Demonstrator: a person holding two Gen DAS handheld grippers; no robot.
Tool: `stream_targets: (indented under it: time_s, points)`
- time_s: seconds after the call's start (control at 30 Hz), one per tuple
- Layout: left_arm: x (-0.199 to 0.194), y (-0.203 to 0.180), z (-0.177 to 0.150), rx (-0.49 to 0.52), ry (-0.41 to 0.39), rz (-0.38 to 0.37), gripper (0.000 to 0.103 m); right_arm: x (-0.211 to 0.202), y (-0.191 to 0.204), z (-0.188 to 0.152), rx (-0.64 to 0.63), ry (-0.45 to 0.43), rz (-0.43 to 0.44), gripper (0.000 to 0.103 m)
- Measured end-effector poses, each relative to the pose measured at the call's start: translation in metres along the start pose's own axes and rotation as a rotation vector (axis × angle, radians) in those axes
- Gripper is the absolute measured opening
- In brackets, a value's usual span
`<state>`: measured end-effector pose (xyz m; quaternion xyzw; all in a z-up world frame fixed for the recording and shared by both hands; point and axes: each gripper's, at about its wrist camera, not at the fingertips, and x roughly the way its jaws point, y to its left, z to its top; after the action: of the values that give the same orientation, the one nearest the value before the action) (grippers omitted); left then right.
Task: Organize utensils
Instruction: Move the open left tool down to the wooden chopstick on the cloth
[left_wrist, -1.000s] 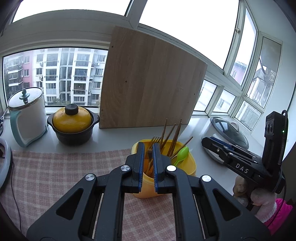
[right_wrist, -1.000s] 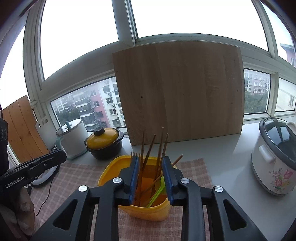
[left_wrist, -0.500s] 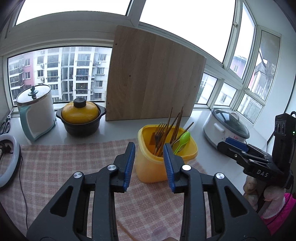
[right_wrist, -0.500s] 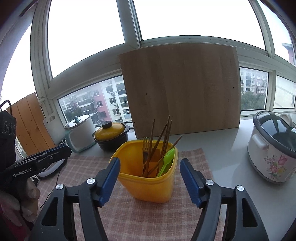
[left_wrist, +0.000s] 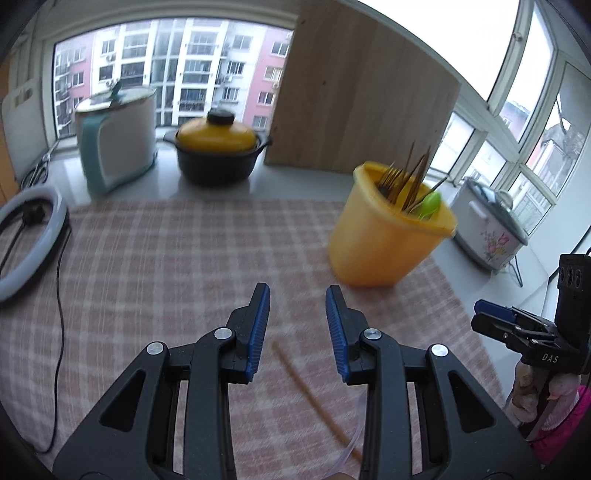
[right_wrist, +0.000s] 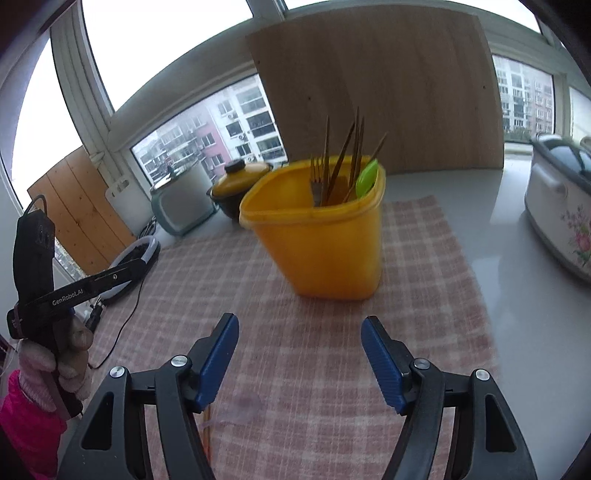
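Observation:
A yellow plastic tub stands on the pink checked cloth and holds wooden chopsticks, forks and a green spoon. One loose wooden chopstick lies on the cloth just below my left gripper, which is open and empty. My right gripper is open wide and empty, in front of the tub. A clear utensil lies blurred on the cloth by its left finger.
A black pot with a yellow lid, a white and teal kettle and a large wooden board stand at the back. A floral rice cooker is at the right. A ring light with its cable lies at the left.
Both grippers have opened and pulled back and down from the tub toward the near cloth. The loose chopstick has come into the left wrist view.

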<state>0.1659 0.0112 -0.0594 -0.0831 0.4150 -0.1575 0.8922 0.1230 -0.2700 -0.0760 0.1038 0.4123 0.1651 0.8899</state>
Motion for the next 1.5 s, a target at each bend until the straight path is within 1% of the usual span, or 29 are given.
stream_targets:
  time_s: [0.07,0.13,0.23,0.37,0.43,0.5,0.73,0.93,1.0,1.17,1.23,1.27,1.4,1.43,1.5]
  points:
    - [0.004,0.008,-0.012,-0.024,0.034,0.004,0.031,0.012,0.002,-0.012,0.011,0.056,0.028,0.069]
    - [0.006,0.015,-0.022,-0.047,0.061,0.000,0.031,0.026,0.004,-0.022,0.034,0.119,0.054,0.063]
    - [0.011,0.020,-0.038,-0.074,0.098,-0.008,0.031,0.043,0.003,-0.034,0.070,0.185,0.084,0.059]
    - [0.015,0.023,-0.056,-0.105,0.137,-0.028,0.031,0.064,0.004,-0.047,0.115,0.249,0.119,0.053]
    - [0.017,0.022,-0.062,-0.108,0.151,-0.033,0.031,0.072,0.002,-0.053,0.140,0.273,0.136,0.047]
    - [0.019,0.021,-0.066,-0.109,0.162,-0.036,0.031,0.078,0.003,-0.057,0.158,0.289,0.149,0.045]
    - [0.028,0.015,-0.072,-0.110,0.197,-0.049,0.031,0.091,0.015,-0.066,0.164,0.319,0.160,0.043]
    - [0.038,0.013,-0.074,-0.105,0.220,-0.047,0.031,0.093,0.016,-0.067,0.173,0.307,0.143,0.043]
    - [0.041,0.013,-0.075,-0.106,0.227,-0.048,0.031,0.093,0.019,-0.066,0.155,0.308,0.131,0.043]
    - [0.046,0.012,-0.077,-0.106,0.234,-0.056,0.031,0.095,0.033,-0.065,0.062,0.303,0.067,0.042]
    - [0.047,0.013,-0.076,-0.112,0.234,-0.058,0.031,0.097,0.040,-0.065,0.020,0.294,0.033,0.034]
    - [0.048,0.014,-0.076,-0.115,0.235,-0.059,0.031,0.098,0.042,-0.065,0.005,0.295,0.023,0.031]
    - [0.048,0.016,-0.076,-0.121,0.242,-0.064,0.031,0.101,0.048,-0.065,-0.031,0.297,0.000,0.012]
    - [0.049,0.016,-0.076,-0.121,0.246,-0.066,0.031,0.102,0.047,-0.065,-0.027,0.296,0.002,0.009]
    - [0.050,0.016,-0.076,-0.122,0.254,-0.067,0.031,0.102,0.046,-0.065,-0.018,0.296,0.013,0.007]
